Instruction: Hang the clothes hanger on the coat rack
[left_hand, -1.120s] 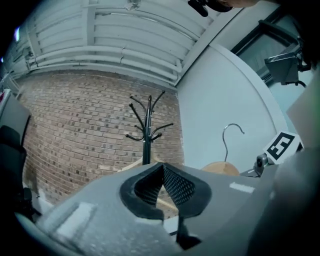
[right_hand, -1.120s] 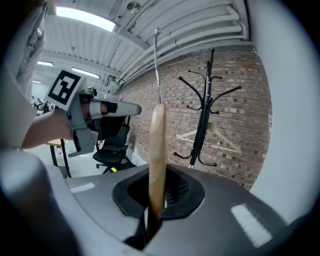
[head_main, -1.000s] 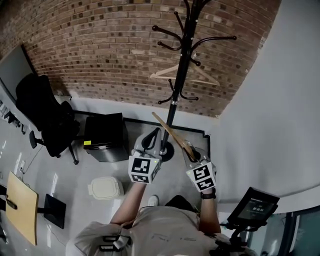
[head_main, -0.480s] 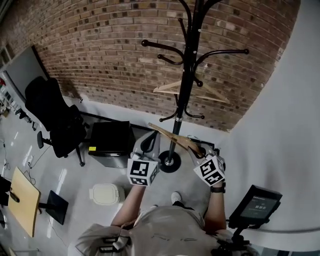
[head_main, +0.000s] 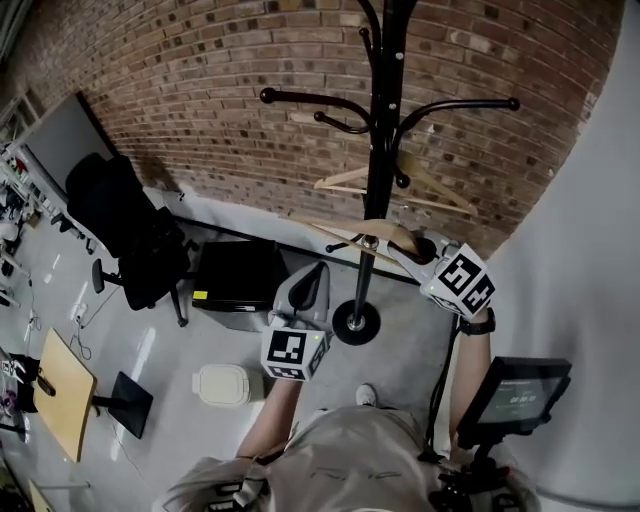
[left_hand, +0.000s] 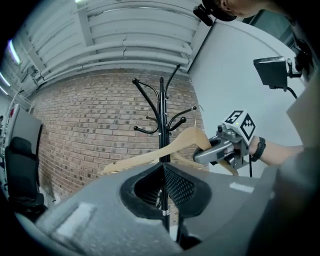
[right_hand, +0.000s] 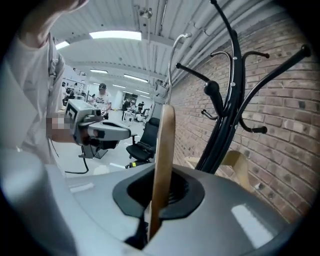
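Note:
A black coat rack (head_main: 385, 150) stands before the brick wall, its round base (head_main: 355, 322) on the floor. One wooden hanger (head_main: 400, 180) hangs on a lower hook. My right gripper (head_main: 405, 248) is shut on a second wooden hanger (head_main: 345, 228), held nearly level just in front of the pole. In the right gripper view the hanger's wood (right_hand: 162, 160) stands on edge between the jaws, with the rack (right_hand: 225, 125) close on the right. My left gripper (head_main: 305, 290) is lower, left of the pole, shut and empty. The left gripper view shows the held hanger (left_hand: 150, 156) crossing the rack (left_hand: 161, 110).
A black office chair (head_main: 130, 240) and a black cabinet (head_main: 238, 280) stand to the left along the wall. A white lidded bin (head_main: 218, 385) sits on the floor near my feet. A screen on a stand (head_main: 515, 390) is at my right, beside the grey wall.
My right gripper has risen and gone toward the rack with the hanger, which has turned from steeply tilted to nearly level. The left gripper has shifted forward a little.

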